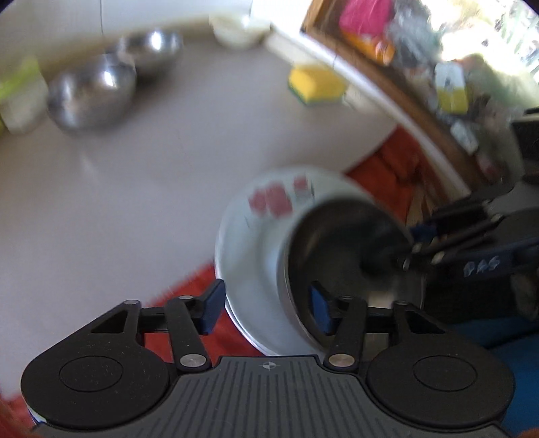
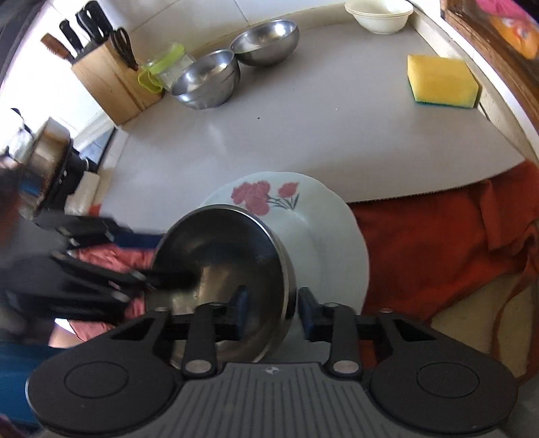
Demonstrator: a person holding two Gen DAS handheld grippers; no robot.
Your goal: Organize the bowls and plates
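My right gripper (image 2: 271, 311) pinches the small steel bowl's (image 2: 215, 256) rim at six o'clock, its mouth tilted toward nine, over the white flowered plate (image 2: 323, 229); my half-open left gripper (image 1: 266, 308) straddles both rims.

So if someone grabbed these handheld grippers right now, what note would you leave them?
Right gripper: appears clamped on the steel bowl rim, one finger inside.
Left gripper: astride the flowered plate edge and the bowl's wall; grip unclear.
The bowl sits tilted on the plate.
Done, seemingly: two steel bowls and stacked cream bowls stand at the back of the counter.
Left: place this bowl and plate.
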